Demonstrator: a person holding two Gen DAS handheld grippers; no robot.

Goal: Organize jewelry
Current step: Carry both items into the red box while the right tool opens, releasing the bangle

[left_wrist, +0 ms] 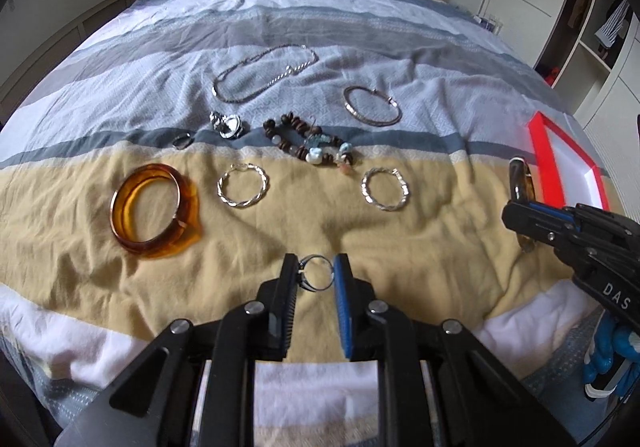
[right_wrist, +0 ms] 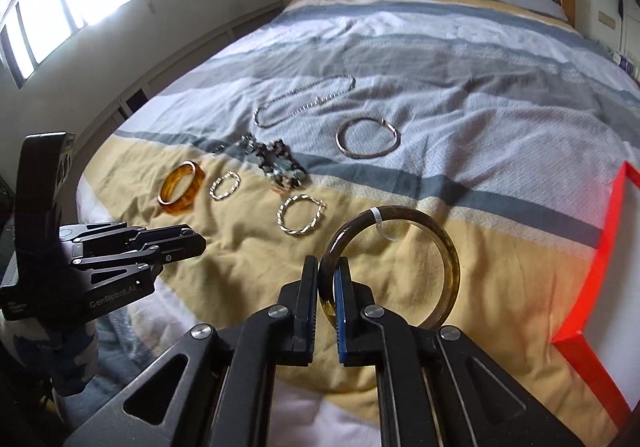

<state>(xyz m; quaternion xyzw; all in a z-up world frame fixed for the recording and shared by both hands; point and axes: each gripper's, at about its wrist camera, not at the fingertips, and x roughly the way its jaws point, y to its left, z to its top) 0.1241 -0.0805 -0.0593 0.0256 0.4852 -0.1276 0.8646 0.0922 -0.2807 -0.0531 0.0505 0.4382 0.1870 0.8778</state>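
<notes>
i am working the pick-and-sort step with both grippers loaded at once. my left gripper (left_wrist: pixel 316 273) is holding a small silver ring (left_wrist: pixel 316 272) between its pads, jaws partly closed to the ring's width, just above the yellow band of the bedspread (left_wrist: pixel 360 47). my right gripper (right_wrist: pixel 328 287) is pinching the rim of a dark brown bangle (right_wrist: pixel 400 263), jaws nearly closed on it, with the bangle standing up off the cloth close to the red tray (right_wrist: pixel 600 267) at my right. i am judging that the bangle is going into the tray next, so i am needing to swing right over the rim and release low. the amber bangle (left_wrist: pixel 156 209), twisted hoops (left_wrist: pixel 242 185) and bead bracelet (left_wrist: pixel 308 143) are lying unsorted further out.
</notes>
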